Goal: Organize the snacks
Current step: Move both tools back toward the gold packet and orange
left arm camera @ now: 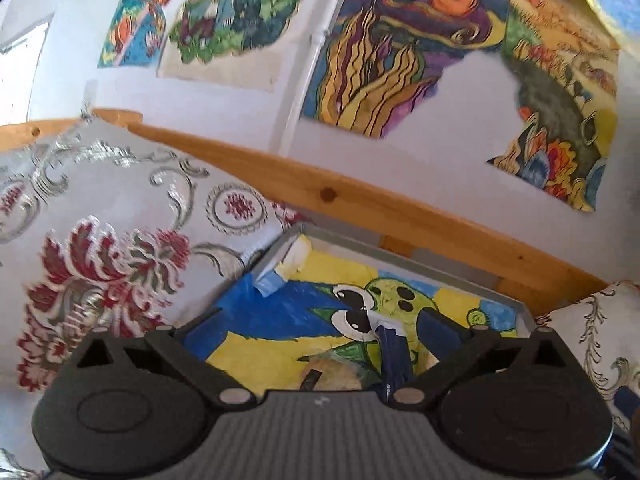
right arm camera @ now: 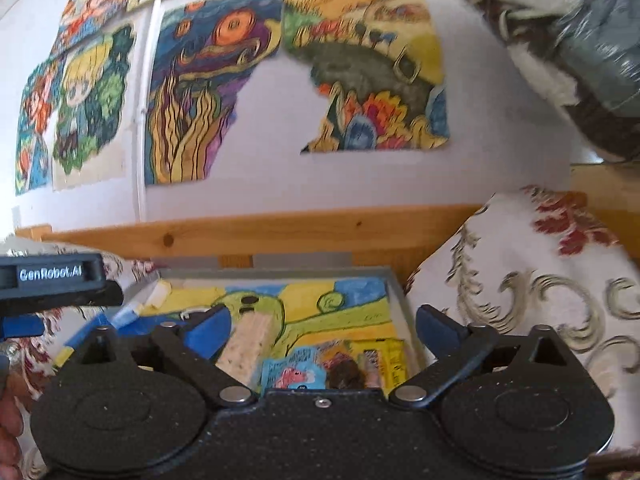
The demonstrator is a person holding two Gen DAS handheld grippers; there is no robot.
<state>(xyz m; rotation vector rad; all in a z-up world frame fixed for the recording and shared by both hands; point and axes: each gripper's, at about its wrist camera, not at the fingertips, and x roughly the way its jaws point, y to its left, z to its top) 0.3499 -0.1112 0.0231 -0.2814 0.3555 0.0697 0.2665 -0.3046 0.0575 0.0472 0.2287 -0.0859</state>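
On my far left a floral cushion (left arm camera: 100,240) leans against a wooden rail (left arm camera: 320,188). Next comes a shallow grey tray (right arm camera: 396,292), lined with a painted drawing, wedged between two cushions, probably to keep it level. My left gripper (left arm camera: 320,344) hovers over its left half; its jaws look spread, nothing clearly between them, though a dark blue packet (left arm camera: 394,360) stands near the right finger. My right gripper (right arm camera: 322,326) hangs open above the tray's right side, empty. Below it the snacks lie grouped: a pale speckled bar (right arm camera: 246,344), a blue wrapper (right arm camera: 294,372), a yellow packet (right arm camera: 394,360). Farthest right sits another floral cushion (right arm camera: 540,280).
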